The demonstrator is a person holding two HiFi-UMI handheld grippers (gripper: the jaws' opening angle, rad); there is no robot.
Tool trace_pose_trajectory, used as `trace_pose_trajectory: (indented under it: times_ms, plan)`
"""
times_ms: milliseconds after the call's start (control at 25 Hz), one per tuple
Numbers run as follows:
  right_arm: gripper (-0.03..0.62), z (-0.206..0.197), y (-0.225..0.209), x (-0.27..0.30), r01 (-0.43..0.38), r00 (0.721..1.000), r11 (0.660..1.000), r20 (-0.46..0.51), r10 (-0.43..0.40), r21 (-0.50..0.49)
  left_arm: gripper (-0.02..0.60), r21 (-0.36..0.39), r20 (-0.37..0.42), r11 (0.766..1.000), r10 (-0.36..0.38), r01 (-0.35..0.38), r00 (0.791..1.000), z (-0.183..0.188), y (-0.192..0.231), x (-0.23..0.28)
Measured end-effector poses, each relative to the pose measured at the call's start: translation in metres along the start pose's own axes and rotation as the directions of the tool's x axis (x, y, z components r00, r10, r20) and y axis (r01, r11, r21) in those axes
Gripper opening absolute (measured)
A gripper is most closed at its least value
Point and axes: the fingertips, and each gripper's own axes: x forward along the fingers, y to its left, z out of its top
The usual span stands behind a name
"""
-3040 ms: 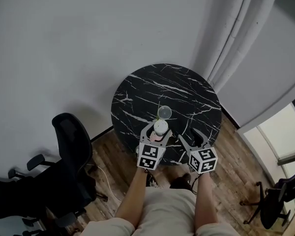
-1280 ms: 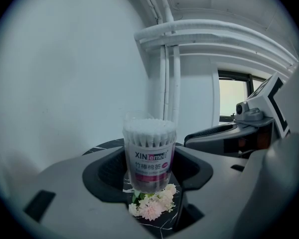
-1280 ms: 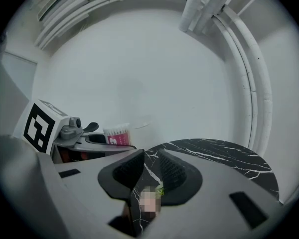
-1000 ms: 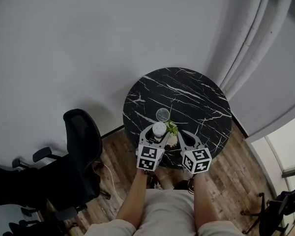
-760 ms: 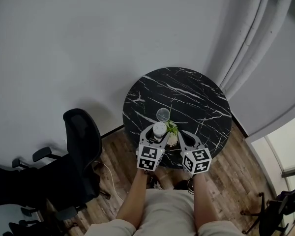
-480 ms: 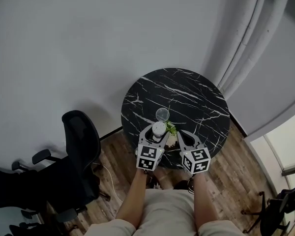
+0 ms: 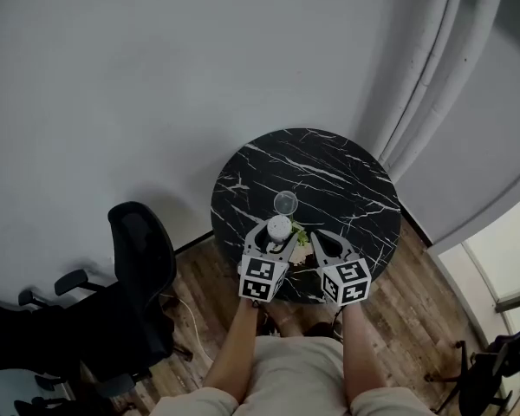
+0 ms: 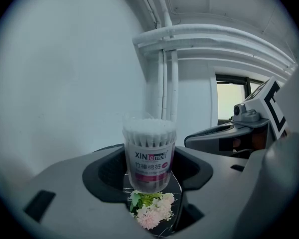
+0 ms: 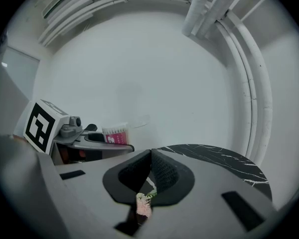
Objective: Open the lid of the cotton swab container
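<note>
Container of cotton swabs [image 8: 149, 153] stands upright, pinched in the left claw [image 8: 148, 180], probably to steady it; right of it the right claw [image 9: 150, 172] is pressed together, empty.

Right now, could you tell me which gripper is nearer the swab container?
Left. The left gripper is clamped on the container; the right gripper is shut, beside it on its right, not touching.

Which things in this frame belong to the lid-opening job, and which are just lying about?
Part of the job:
- cotton swab container, held in the left gripper
- clear lid, off and lying on the table
- right gripper, shut and empty

Lying about:
- artificial flowers on the table beside the container
- office chair on the floor
</note>
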Motion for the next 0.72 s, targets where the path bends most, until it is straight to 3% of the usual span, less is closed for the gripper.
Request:
trace_pose_trajectory:
  times_ms: [720]
  plan:
    - [0.035, -0.014, 0.007, -0.004, -0.004, 1.0, 1.0, -0.018, 0.004, 0.012, 0.264, -0.016, -0.003, 1.0, 0.008, -0.008, 1.0, -0.003, 0.001, -0.007]
